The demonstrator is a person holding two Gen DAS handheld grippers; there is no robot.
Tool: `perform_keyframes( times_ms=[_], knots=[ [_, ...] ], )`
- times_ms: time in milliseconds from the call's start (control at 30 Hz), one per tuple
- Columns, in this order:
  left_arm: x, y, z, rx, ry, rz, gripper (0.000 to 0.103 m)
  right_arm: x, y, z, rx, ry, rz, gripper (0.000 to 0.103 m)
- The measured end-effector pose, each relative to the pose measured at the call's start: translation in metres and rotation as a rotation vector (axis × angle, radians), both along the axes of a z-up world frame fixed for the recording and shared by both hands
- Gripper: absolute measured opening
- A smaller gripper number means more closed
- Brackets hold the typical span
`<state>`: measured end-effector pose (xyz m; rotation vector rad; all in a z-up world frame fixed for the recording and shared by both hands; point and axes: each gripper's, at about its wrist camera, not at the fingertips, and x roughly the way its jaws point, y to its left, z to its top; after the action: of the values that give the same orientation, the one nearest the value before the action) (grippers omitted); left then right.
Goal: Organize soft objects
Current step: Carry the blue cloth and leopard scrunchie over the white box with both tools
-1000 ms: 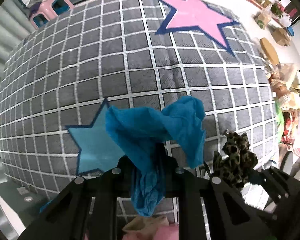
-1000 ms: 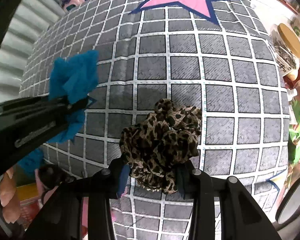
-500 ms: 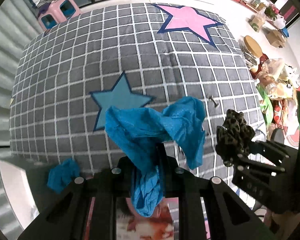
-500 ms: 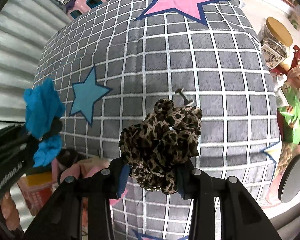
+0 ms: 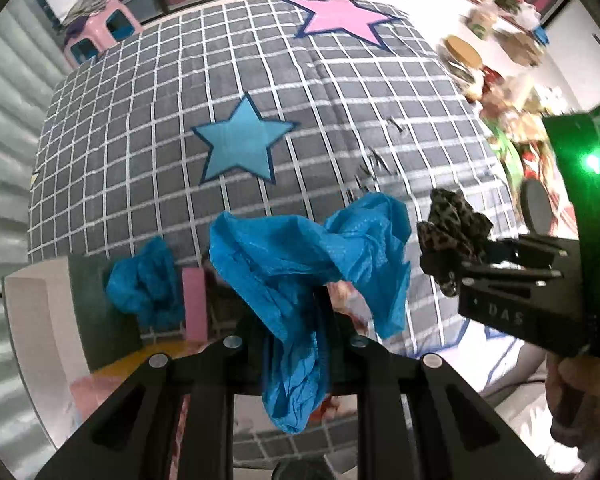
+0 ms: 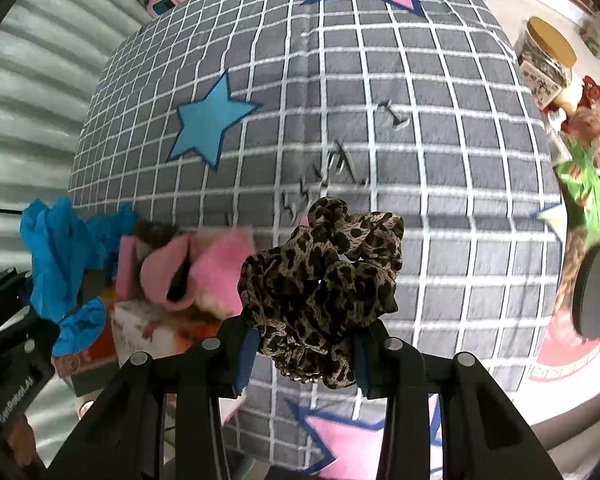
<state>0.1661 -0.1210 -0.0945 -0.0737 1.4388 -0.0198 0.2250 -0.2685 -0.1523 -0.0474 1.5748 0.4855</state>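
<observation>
- Blue crumpled cloth sits pinched in our left gripper, jaws closed tight on it, its folds spilling above and below the fingertips, over the near edge of the grey checked blanket.
- Our right gripper clamps the leopard-print scrunchie between its blue-padded fingers, above the blanket's near edge.
- A second blue cloth lies beside a pink block off the blanket's near-left corner.
- Pink fuzzy items rest on a box there.

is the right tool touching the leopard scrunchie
Touching. The right wrist view shows the right tool with both fingers pressed into the leopard-print scrunchie, lifted above the checked bedspread.
</observation>
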Motion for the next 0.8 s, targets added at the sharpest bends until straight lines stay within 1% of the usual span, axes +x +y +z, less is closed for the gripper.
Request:
perform_keyframes(
  times_ms=[167, 233, 433, 600, 800],
  knots=[
    [-0.034, -0.002, 0.003, -0.028, 0.004, -0.070, 0.020, -0.036, 0.004, 0.002, -0.019, 0.011, -0.020, 0.041],
    [-0.050, -0.004, 0.006, -0.034, -0.006, -0.110, 0.020, -0.050, 0.005, 0.004, -0.026, 0.012, -0.029, 0.041],
    [-0.090, -0.004, 0.014, -0.050, -0.025, -0.180, 0.020, -0.085, 0.010, 0.011, -0.047, 0.009, -0.028, 0.041],
    [-0.119, 0.001, 0.019, -0.044, -0.047, -0.212, 0.020, -0.112, 0.021, 0.017, -0.058, 0.007, -0.008, 0.041],
    [-0.152, 0.020, 0.025, -0.037, -0.073, -0.195, 0.020, -0.145, 0.044, 0.021, -0.058, 0.009, 0.057, 0.041]
  ],
)
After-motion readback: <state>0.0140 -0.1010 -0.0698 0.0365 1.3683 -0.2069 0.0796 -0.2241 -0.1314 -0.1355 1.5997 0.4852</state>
